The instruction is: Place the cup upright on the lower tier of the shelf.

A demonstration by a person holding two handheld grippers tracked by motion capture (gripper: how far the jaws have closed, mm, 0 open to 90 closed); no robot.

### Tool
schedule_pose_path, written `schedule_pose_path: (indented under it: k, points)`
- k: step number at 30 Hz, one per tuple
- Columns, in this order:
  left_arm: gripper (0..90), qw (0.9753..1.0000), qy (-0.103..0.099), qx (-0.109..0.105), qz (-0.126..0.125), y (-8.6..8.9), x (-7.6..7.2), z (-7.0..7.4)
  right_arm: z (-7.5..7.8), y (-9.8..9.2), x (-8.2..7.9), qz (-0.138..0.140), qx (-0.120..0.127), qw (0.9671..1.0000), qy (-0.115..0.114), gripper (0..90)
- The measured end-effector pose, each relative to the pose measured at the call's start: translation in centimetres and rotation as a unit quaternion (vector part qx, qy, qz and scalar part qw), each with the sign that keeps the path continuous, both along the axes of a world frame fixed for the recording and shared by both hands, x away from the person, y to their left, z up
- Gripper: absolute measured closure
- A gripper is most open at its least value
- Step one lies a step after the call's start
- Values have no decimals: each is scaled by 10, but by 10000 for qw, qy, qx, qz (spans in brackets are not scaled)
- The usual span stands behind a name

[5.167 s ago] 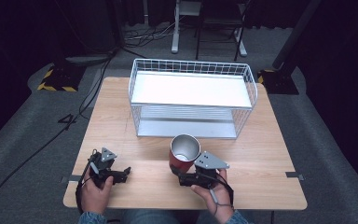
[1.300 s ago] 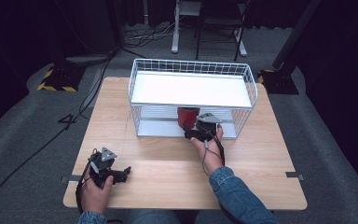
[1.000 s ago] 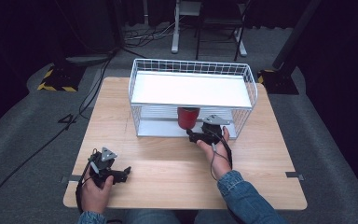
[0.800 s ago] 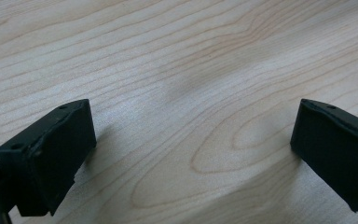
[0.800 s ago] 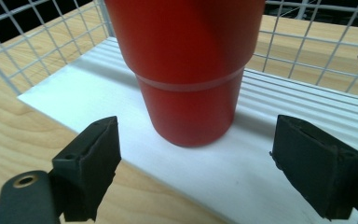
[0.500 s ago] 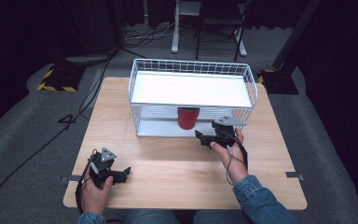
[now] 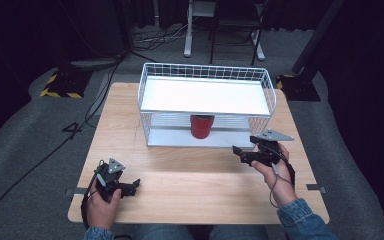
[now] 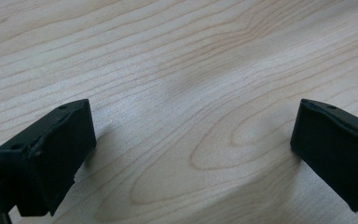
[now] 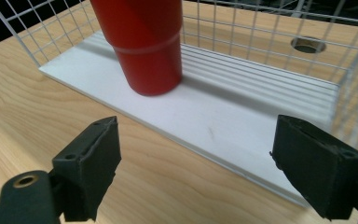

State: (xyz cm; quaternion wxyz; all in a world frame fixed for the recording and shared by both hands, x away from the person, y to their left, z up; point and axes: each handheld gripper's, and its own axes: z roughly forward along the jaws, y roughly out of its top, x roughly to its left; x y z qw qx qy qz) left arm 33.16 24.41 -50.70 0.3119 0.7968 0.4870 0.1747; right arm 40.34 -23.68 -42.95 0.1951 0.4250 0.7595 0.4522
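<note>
- The wooden table [image 7: 195, 195] carries your white wire rack [image 7: 205, 102].
- The red cup [image 7: 201, 126] stands upright on the rack's lower shelf [image 9: 242, 116].
- Your right gripper [image 7: 245, 153], just before the shelf, gapes wide, empty.
- Your left gripper [image 7: 130, 186] rests near the front edge, spread wide, empty.

So the glossy red tapered cup [image 7: 201, 126] is standing upright on the white bottom shelf of the white wire rack [image 7: 155, 74], roughly mid-shelf, under the upper white shelf.
</note>
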Motion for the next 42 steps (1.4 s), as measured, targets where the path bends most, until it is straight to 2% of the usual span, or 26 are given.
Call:
schedule_pose_path:
  k: [10,14,19,21,28,31,33,34,39,42]
  points:
    - [2,10000,4,2,25,-1,1,0,5,-34,-15,-36,-74,10000,32,161]
    - [2,10000,4,-3,23,-1,1,0,2,-54,-22,-66,-134,9998,103,161]
    - [2,10000,6,2,25,-1,1,0,-3,-67,-26,-36,-156,9997,181,161]
    - [2,10000,3,-2,23,-1,1,0,-5,-75,-30,18,-180,9996,201,163]
    - [2,10000,4,2,27,-1,1,0,-16,-92,-38,-74,-315,9992,237,162]
    - [2,10000,3,2,26,-1,1,0,-24,-100,-41,-154,-342,9988,307,163]
    - [2,10000,4,2,27,-1,1,0,-33,-107,-45,-284,-307,9980,467,164]
    - [2,10000,4,2,27,-1,1,0,-33,-107,-45,-284,-307,9980,467,164]
    - [3,10000,-8,4,34,-1,1,0,-52,-119,-49,-420,-354,9961,688,164]
    - [3,10000,-9,2,35,-1,1,0,-57,-121,-50,-459,-378,9957,714,164]
